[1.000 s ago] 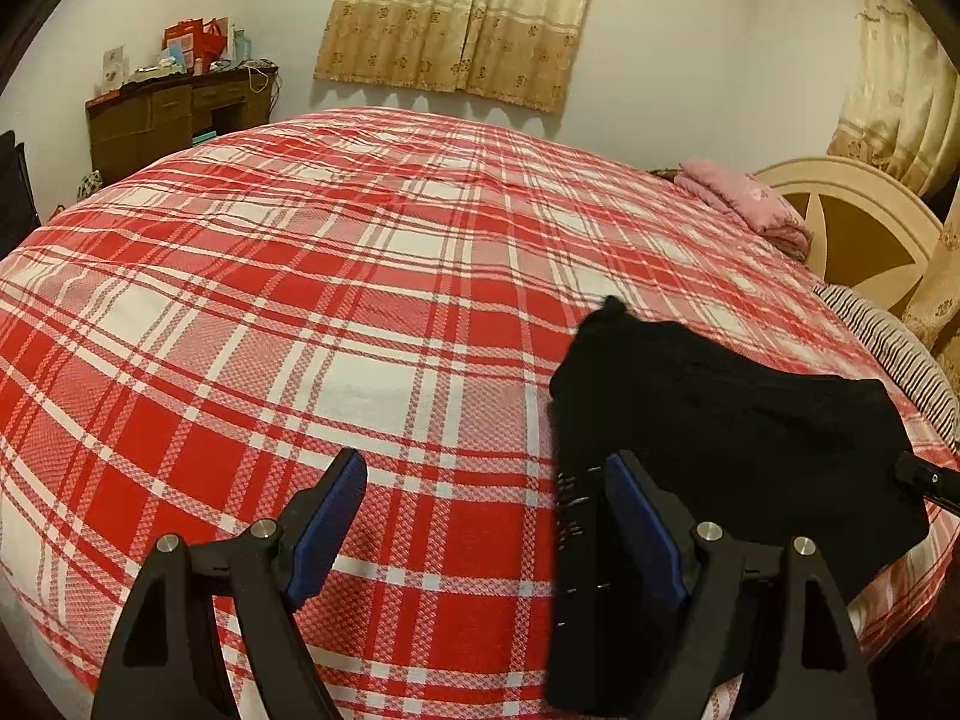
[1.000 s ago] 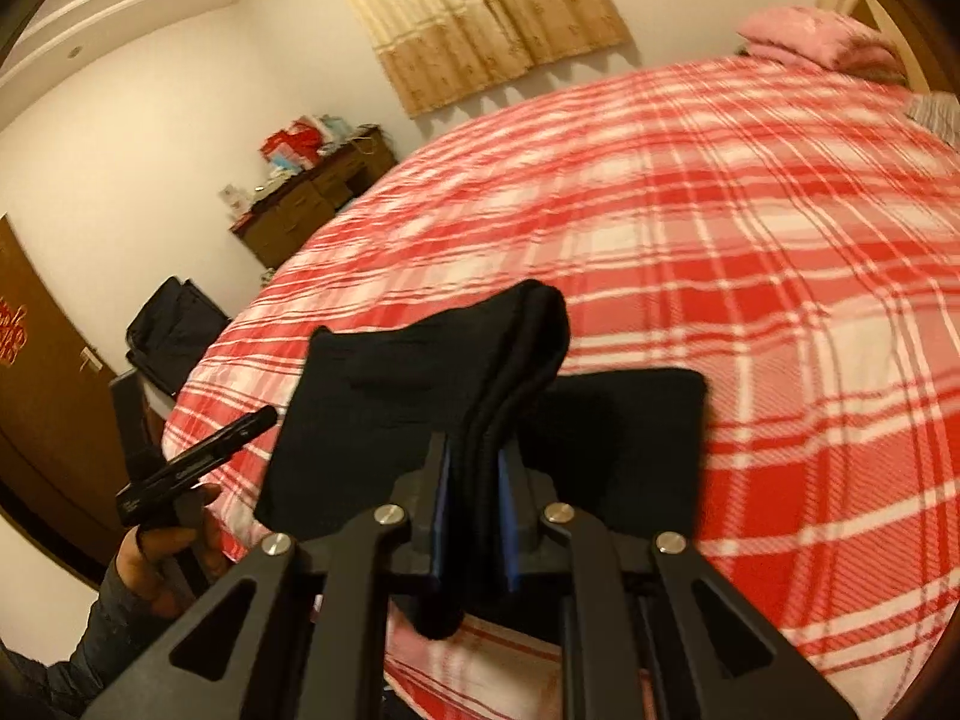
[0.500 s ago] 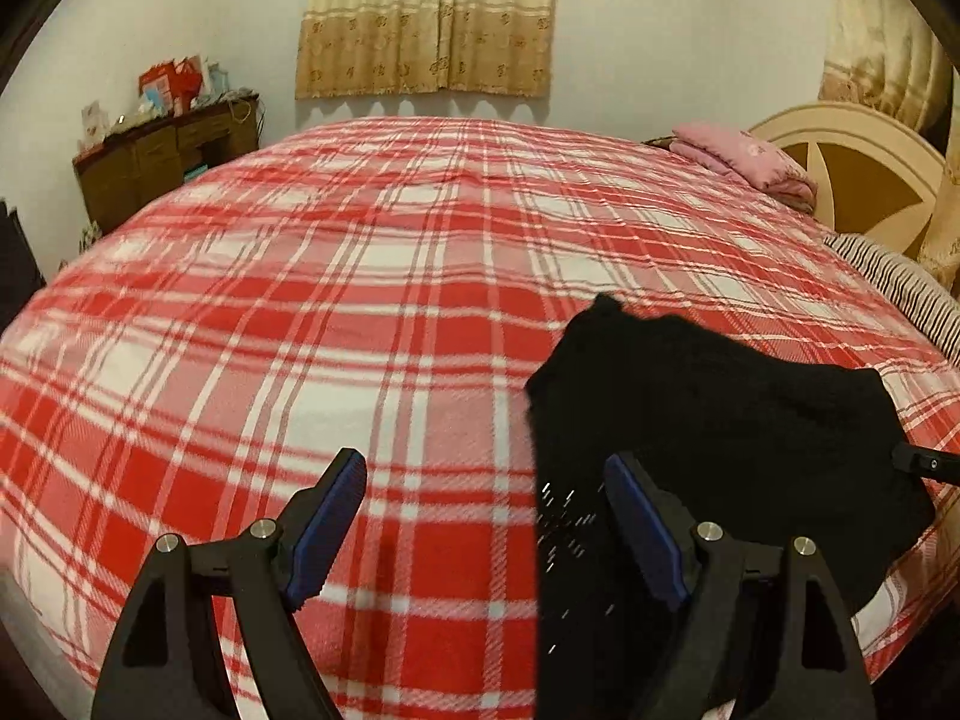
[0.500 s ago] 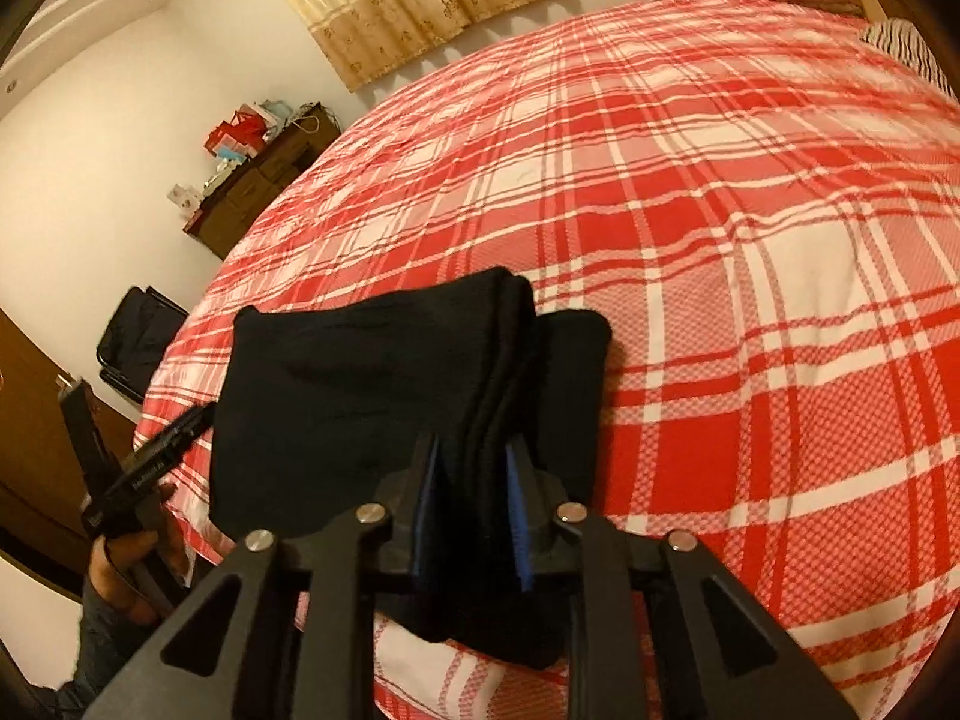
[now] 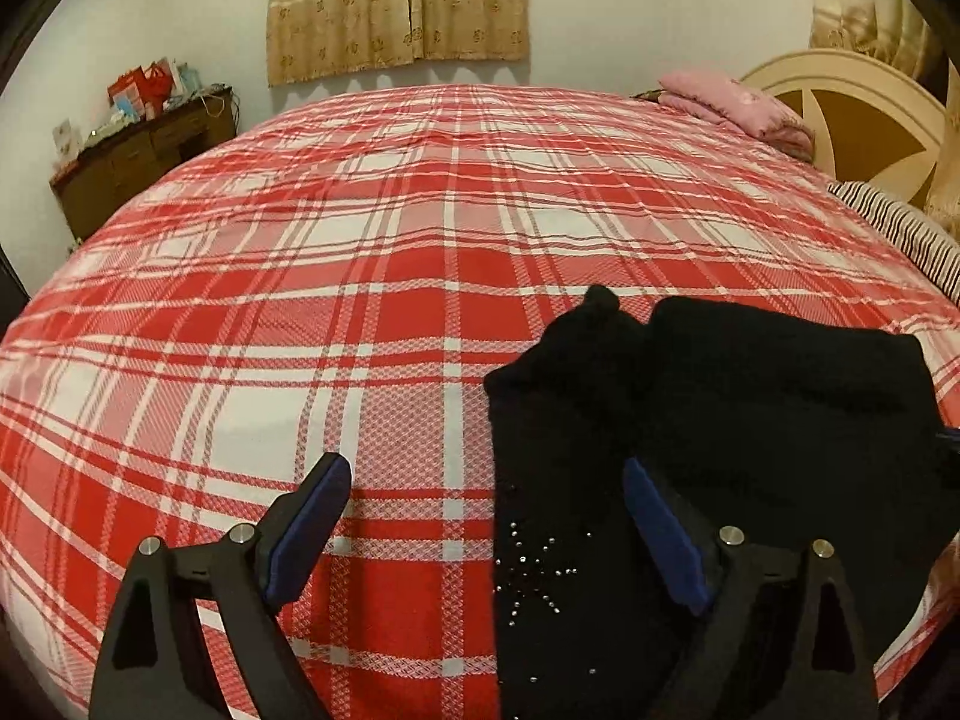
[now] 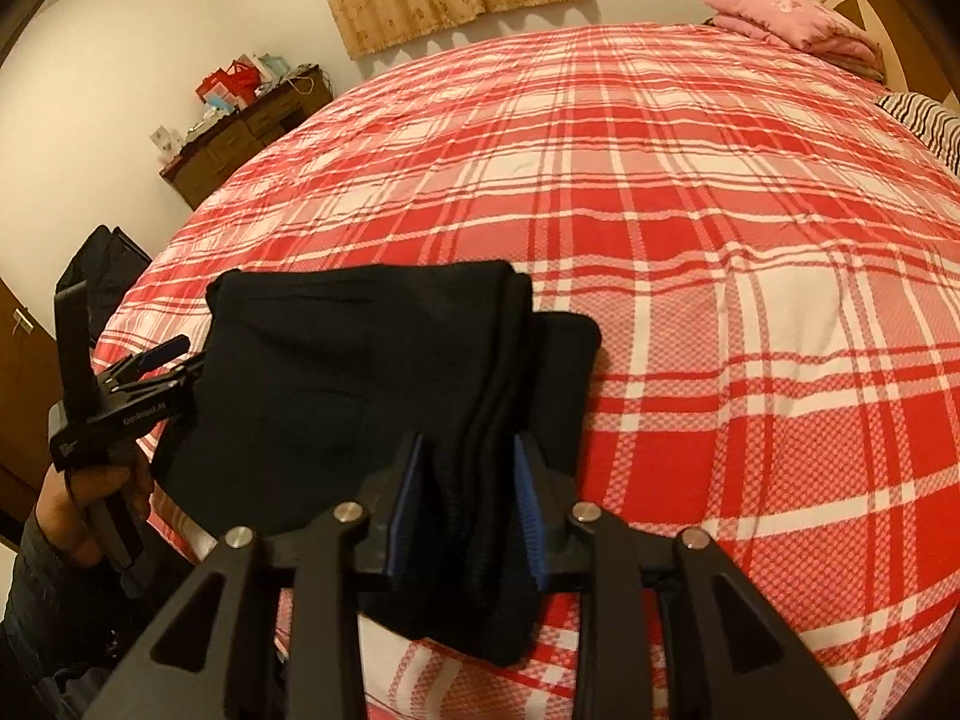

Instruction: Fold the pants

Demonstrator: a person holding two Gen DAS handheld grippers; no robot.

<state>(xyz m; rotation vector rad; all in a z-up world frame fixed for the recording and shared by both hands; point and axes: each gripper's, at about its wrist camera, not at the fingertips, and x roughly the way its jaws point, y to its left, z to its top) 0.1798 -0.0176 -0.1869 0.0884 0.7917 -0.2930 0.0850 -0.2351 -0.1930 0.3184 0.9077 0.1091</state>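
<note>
The black pants [image 5: 750,420] lie folded near the front edge of the bed, with small silver studs on one part. In the right wrist view the pants [image 6: 336,384] lie in a thick stack. My right gripper [image 6: 468,480] is shut on the folded edge of the pants. My left gripper [image 5: 486,492] is open and empty, with its right finger over the pants' left part. The left gripper also shows in the right wrist view [image 6: 162,354], at the pants' left edge.
The bed has a red and white plaid cover [image 5: 360,240]. A pink folded blanket [image 5: 732,102] and a striped pillow [image 5: 900,228] lie by the cream headboard [image 5: 852,102]. A brown dresser [image 5: 138,156] stands by the far wall. A black bag [image 6: 102,276] stands beside the bed.
My right gripper has lowered the held fold of the pants onto the stack. My left gripper has stayed open and shifted a little toward the pants.
</note>
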